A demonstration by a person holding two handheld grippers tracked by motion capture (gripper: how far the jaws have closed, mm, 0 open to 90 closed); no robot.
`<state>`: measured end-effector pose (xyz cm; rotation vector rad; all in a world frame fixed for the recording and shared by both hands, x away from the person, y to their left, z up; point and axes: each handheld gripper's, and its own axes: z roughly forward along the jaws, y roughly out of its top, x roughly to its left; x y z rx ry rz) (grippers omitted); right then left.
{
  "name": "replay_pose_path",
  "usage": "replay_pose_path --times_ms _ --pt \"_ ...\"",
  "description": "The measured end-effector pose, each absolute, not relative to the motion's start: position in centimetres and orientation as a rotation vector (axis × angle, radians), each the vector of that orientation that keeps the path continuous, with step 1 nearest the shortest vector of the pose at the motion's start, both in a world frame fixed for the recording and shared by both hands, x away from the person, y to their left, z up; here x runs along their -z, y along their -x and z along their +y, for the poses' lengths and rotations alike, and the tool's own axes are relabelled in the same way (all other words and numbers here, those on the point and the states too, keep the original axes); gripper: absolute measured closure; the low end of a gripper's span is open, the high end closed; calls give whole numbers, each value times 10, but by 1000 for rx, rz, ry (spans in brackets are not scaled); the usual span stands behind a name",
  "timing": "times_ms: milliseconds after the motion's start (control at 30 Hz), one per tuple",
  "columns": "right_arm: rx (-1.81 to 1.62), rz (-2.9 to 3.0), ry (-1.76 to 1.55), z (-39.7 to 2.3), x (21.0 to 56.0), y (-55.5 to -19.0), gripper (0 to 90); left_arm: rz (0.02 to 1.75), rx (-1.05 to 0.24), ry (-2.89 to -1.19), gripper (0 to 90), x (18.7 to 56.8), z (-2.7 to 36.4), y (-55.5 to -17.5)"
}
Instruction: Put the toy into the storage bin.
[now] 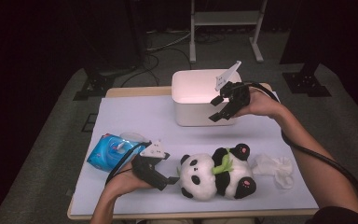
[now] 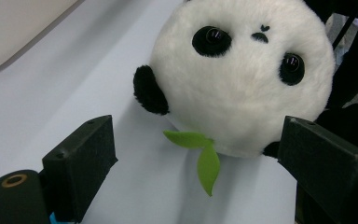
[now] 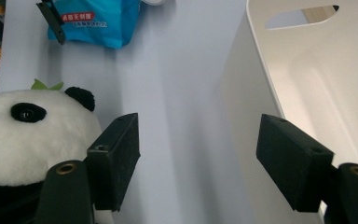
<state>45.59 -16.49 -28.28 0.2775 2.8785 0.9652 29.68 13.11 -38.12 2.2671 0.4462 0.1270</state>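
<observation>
A plush panda (image 1: 214,177) lies on its back on the white table cover (image 1: 140,116), near the front edge, with a green leaf (image 1: 224,163) on its chest. My left gripper (image 1: 170,168) is open just left of the panda's head. In the left gripper view the head (image 2: 242,79) and a green leaf (image 2: 205,158) sit just beyond the left gripper (image 2: 200,154), untouched. My right gripper (image 1: 216,108) hovers open at the front right of a white bin (image 1: 196,88). Its own view has the right gripper (image 3: 205,154) straddling the bin's wall (image 3: 251,116), with the panda (image 3: 32,135) at left.
A blue pack of wipes (image 1: 109,151) lies at the table's left, behind my left hand, and appears again as the blue pack (image 3: 98,21) in the right gripper view. A crumpled white item (image 1: 275,169) rests right of the panda. Dark stands and cables surround the table.
</observation>
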Motion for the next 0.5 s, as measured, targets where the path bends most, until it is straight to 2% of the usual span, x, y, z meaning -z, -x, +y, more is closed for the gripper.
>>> replay_pose_path --times_ms 500 --pt "-932 2886 -254 -160 283 -471 313 459 -122 -2254 105 380 136 -298"
